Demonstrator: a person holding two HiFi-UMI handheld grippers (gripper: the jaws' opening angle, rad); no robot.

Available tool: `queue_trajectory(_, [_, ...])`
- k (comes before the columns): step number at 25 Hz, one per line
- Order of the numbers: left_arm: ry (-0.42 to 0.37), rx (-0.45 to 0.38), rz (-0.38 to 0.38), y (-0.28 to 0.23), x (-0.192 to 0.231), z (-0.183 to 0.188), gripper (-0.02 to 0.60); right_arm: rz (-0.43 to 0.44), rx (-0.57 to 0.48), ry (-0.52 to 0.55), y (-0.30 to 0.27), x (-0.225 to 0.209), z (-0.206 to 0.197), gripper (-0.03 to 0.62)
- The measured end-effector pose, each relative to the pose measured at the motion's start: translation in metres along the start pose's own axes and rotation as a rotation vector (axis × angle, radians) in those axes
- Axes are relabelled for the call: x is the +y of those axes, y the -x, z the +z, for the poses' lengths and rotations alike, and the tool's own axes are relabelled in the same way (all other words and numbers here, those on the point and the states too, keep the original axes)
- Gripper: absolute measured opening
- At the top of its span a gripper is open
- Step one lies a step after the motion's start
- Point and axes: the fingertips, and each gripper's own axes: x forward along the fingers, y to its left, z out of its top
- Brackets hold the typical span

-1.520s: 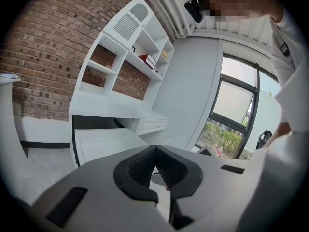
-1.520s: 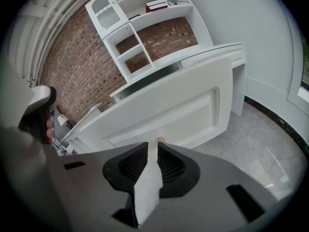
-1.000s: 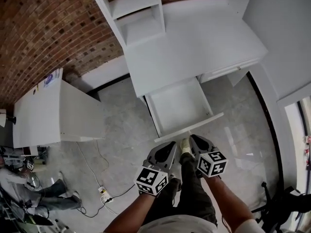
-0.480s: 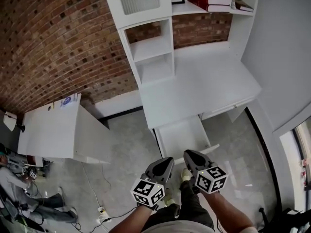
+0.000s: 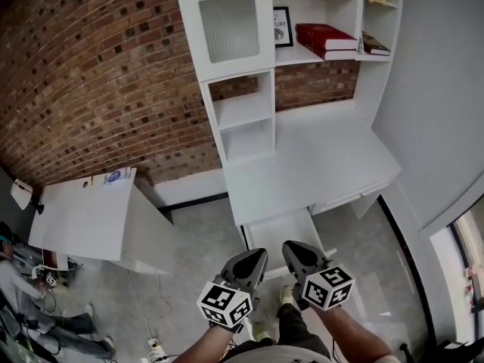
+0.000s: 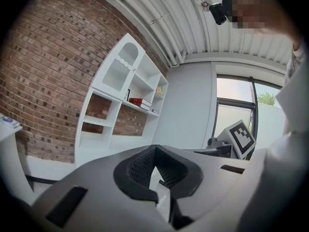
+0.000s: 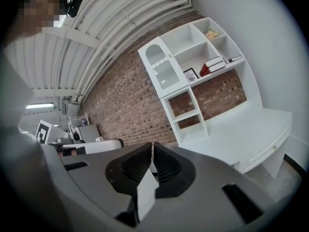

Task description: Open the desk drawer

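Note:
The white desk (image 5: 310,165) stands against the brick wall, and its left drawer (image 5: 281,231) is pulled out with nothing showing inside. Both grippers hang side by side in front of the drawer, above it and touching nothing. My left gripper (image 5: 260,254) (image 6: 153,148) has its jaws together and empty. My right gripper (image 5: 288,246) (image 7: 152,145) is closing, down to a thin slit, with nothing between the jaws. In the right gripper view the desk (image 7: 251,129) lies ahead to the right.
A white hutch (image 5: 249,112) with shelves rises over the desk, with red books (image 5: 325,40) and a framed picture on it. A low white cabinet (image 5: 83,218) stands at the left. Cables and a power strip (image 5: 155,346) lie on the floor. A person sits at the lower left.
Both grippers have risen away from the open drawer's front. The view has tilted up, so more of the hutch shows. The drawer stays pulled out.

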Motion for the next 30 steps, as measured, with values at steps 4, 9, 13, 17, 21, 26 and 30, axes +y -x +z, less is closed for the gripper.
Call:
queue_trajectory(4, [-0.028,-0.035,0.0,0.006,0.0,0.022,0.012,0.006,-0.037,0.083,0.0,0.016,0.024,0.02])
queue_trajectory(9, [-0.046,-0.066,0.007,0.008,0.0,0.044,0.012,0.011,-0.059,0.133,-0.004,0.027,0.044,0.018])
queue_trajectory(13, [-0.053,-0.071,0.008,0.007,0.0,0.043,0.012,0.017,-0.063,0.139,-0.006,0.029,0.045,0.017])
queue_trajectory(17, [-0.054,-0.073,0.007,0.005,-0.003,0.043,0.012,0.022,-0.061,0.14,-0.006,0.028,0.046,0.018])
queue_trajectory(21, [-0.054,-0.074,0.012,0.004,-0.001,0.042,0.012,0.024,-0.061,0.142,-0.008,0.028,0.046,0.018])
queue_trajectory(26, [-0.052,-0.074,0.021,0.005,0.002,0.042,0.012,0.025,-0.052,0.145,-0.009,0.028,0.043,0.017])
queue_trajectory(30, [-0.054,-0.074,0.021,0.005,0.004,0.042,0.012,0.025,-0.049,0.148,-0.011,0.029,0.042,0.018])
